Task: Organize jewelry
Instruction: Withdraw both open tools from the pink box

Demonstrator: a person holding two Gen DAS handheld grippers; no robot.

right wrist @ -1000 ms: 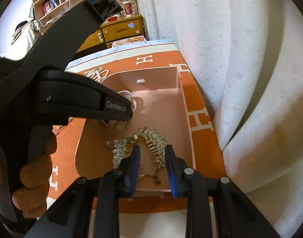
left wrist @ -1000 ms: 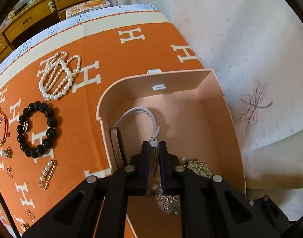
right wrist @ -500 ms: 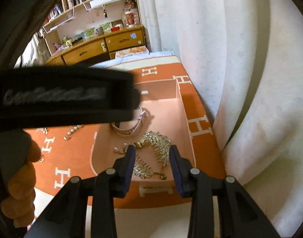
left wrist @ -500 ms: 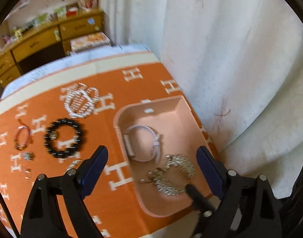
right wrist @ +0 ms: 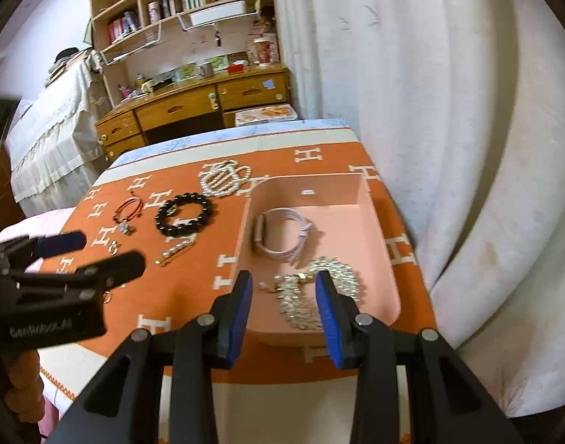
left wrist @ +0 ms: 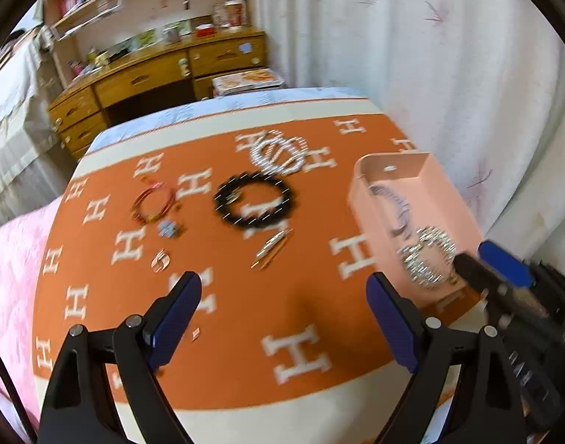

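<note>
The pink box stands at the right of the orange cloth and holds a white band bracelet and a rhinestone necklace. My right gripper hovers over the box's near edge, partly open, with nothing pressed between its pads. Wide open and empty, my left gripper hangs above the bare cloth left of the box. On the cloth lie a black bead bracelet, a pearl necklace, a red bracelet and a pearl pin.
Small earrings and a brooch lie near the red bracelet. A white curtain hangs close along the right side. A wooden desk stands behind the bed. A pink blanket borders the cloth on the left.
My left gripper let go of the white band in the box, opened wide and drew back up and left over the cloth. My right gripper opened a little and rose.
</note>
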